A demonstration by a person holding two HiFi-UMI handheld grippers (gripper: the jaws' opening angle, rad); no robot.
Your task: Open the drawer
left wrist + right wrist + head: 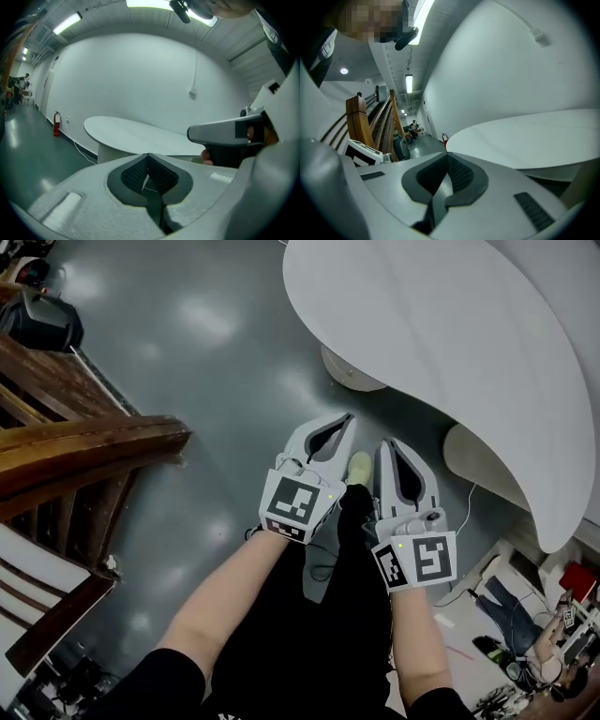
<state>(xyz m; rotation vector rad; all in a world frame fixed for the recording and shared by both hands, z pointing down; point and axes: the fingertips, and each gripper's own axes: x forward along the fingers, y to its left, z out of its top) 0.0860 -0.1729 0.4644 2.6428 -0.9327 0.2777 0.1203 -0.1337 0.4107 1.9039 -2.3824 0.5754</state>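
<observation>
While you are holding the left hand-held gripper (347,420) beside the right hand-held gripper (393,443), both are pressing their jaws together on nothing, facing the white bench (450,334) ahead.

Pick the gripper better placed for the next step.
Neither yet: no drawer shows. Left gripper and right gripper hang side by side over the floor, jaws shut, empty. Right is nearer the table.
</observation>
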